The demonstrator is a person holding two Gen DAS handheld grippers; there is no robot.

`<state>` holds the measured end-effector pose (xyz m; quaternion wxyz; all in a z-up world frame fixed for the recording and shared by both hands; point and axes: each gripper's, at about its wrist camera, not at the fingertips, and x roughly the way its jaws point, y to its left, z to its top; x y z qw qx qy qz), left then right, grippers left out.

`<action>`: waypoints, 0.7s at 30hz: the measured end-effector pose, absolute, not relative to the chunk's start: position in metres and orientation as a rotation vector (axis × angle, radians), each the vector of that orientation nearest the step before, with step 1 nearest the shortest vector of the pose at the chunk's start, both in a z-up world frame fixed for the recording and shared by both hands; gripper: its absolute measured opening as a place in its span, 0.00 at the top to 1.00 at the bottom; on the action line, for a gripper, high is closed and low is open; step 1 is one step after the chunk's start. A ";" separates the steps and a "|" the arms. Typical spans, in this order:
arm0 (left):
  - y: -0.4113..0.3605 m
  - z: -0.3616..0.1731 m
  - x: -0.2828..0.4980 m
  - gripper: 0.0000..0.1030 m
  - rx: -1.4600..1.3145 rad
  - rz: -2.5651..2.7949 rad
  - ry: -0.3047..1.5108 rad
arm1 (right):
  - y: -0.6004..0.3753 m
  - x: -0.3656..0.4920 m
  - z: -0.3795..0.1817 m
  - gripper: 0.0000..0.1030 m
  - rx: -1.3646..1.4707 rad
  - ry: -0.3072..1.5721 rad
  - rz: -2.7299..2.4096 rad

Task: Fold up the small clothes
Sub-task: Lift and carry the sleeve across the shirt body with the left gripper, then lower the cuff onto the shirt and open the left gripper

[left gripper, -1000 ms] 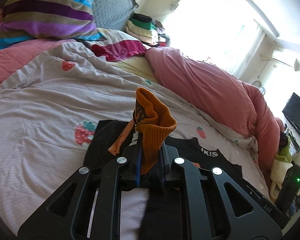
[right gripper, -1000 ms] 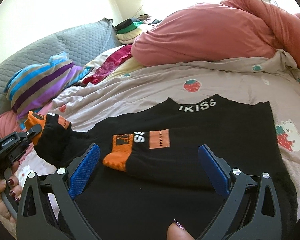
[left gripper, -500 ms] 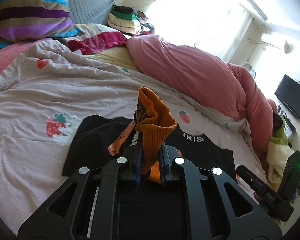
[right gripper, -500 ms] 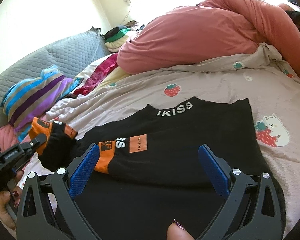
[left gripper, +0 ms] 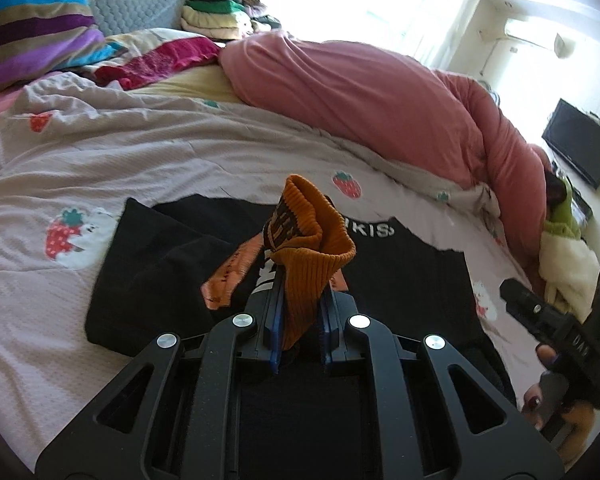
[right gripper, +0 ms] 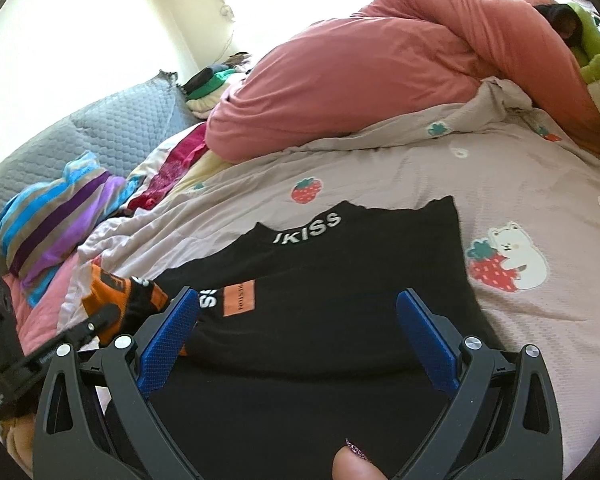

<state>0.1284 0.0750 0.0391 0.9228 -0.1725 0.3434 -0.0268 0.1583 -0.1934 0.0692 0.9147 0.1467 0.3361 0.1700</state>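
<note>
A small black top [right gripper: 340, 280] with white "IKISS" lettering at the collar lies flat on the bed, also seen in the left wrist view [left gripper: 412, 272]. My left gripper [left gripper: 300, 312] is shut on the sleeve's orange ribbed cuff [left gripper: 312, 256] and holds it raised over the top's left half. In the right wrist view the cuff [right gripper: 116, 300] is at the left. My right gripper [right gripper: 296, 332] is open and empty, low over the top's near part; the other sleeve, with an orange patch [right gripper: 240, 298], lies folded across it.
The top lies on a pale strawberry-print quilt [left gripper: 100, 168]. A pink duvet [left gripper: 360, 92] is heaped behind it. A striped pillow [left gripper: 32, 40], a red cloth [left gripper: 168, 56] and stacked folded clothes [left gripper: 216, 16] lie at the headboard. A TV [left gripper: 580, 144] hangs at the right.
My left gripper has carried the orange cuff to the right, over the black top. My right gripper has stayed open and shifted slightly.
</note>
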 end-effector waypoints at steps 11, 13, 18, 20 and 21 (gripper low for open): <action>0.052 0.020 0.135 0.78 -0.273 -0.119 0.780 | -0.206 0.163 0.063 0.05 0.318 0.709 0.310; 0.050 0.017 0.134 0.73 -0.265 -0.136 0.790 | -0.204 0.163 0.061 0.05 0.314 0.713 0.315; 0.046 0.016 0.130 0.58 -0.246 -0.181 0.794 | -0.197 0.166 0.058 0.05 0.306 0.725 0.322; 0.049 0.019 0.127 0.50 -0.251 -0.188 0.782 | -0.193 0.167 0.055 0.05 0.301 0.734 0.330; 0.051 0.020 0.126 0.47 -0.254 -0.186 0.776 | -0.191 0.167 0.054 0.05 0.297 0.740 0.332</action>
